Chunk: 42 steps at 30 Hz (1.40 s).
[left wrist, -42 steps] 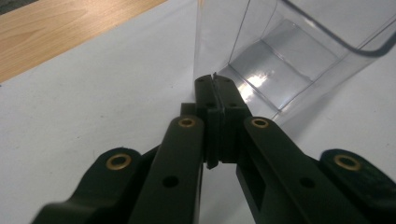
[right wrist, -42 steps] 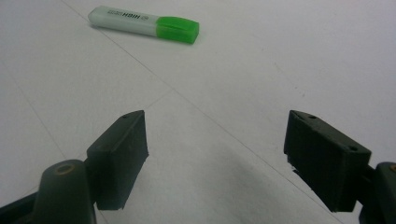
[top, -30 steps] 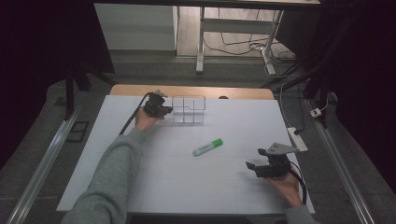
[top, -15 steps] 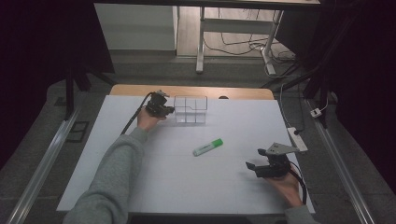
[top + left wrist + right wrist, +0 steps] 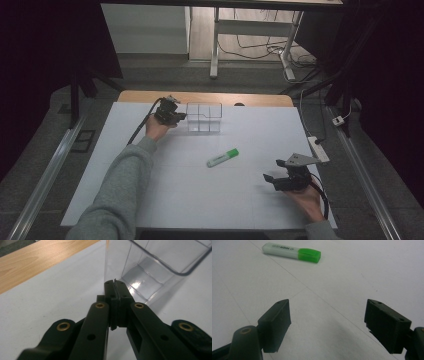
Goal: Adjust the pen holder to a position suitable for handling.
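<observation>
Left claw (image 5: 115, 287) clamped on clear bin wall; right claw (image 5: 328, 325) wide open, empty.
Highlighter (image 5: 291, 252), upper left of the right gripper view, reads "HIGH"; pale barrel, green cap. High view places it mid-frame on the white bench (image 5: 200, 200), and the compartmented clear bin (image 5: 204, 117) upper centre; left gripper view shows the pinched wall edge.
</observation>
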Each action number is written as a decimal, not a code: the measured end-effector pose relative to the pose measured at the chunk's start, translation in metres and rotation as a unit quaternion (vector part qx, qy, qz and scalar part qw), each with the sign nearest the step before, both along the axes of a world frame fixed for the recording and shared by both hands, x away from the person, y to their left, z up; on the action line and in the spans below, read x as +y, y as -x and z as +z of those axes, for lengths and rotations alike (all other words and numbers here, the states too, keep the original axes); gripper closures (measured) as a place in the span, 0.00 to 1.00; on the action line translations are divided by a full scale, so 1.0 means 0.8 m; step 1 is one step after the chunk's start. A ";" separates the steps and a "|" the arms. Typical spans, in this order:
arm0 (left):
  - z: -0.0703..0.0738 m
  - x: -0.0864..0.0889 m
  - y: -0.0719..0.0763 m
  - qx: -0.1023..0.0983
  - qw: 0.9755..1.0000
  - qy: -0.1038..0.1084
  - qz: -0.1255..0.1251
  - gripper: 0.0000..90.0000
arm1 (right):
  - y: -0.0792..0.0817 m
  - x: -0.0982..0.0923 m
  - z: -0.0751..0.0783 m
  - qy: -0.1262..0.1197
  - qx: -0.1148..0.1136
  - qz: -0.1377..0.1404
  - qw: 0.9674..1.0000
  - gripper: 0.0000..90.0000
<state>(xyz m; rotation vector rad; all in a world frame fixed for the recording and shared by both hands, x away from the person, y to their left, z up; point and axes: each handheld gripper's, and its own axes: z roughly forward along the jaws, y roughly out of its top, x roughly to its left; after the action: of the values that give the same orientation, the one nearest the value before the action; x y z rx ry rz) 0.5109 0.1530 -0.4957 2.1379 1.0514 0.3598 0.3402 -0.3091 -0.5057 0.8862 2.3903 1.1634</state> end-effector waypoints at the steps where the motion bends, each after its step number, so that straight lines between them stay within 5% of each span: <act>1: 0.002 0.001 0.003 -0.002 1.000 -0.001 -0.001 0.99 | 0.000 0.000 0.000 0.000 0.000 -0.001 1.000 0.22; 6: 0.008 0.011 0.016 -0.004 1.000 0.003 -0.002 0.98 | 0.001 -0.001 0.001 -0.001 -0.001 -0.001 1.000 0.22; 20: 0.019 0.039 0.077 0.004 0.999 0.022 -0.039 0.63 | 0.000 -0.001 0.001 -0.005 -0.002 -0.003 1.000 0.22; 26: 0.022 0.036 0.094 0.006 0.998 0.032 -0.052 0.53 | 0.003 -0.004 0.003 -0.008 -0.005 -0.006 1.000 0.23; 29: 0.026 0.035 0.103 0.010 0.996 0.062 -0.059 0.50 | 0.001 -0.003 0.002 -0.010 -0.004 -0.008 1.000 0.23; 42: 0.038 0.007 0.126 0.014 0.994 0.048 -0.097 0.43 | 0.001 -0.001 0.002 -0.008 -0.004 -0.006 1.000 0.23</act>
<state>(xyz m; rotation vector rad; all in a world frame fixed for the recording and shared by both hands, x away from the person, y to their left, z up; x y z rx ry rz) 0.4097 0.1587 -0.4652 2.1415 0.8506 0.1840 0.3398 -0.3097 -0.5044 0.8968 2.3692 1.1805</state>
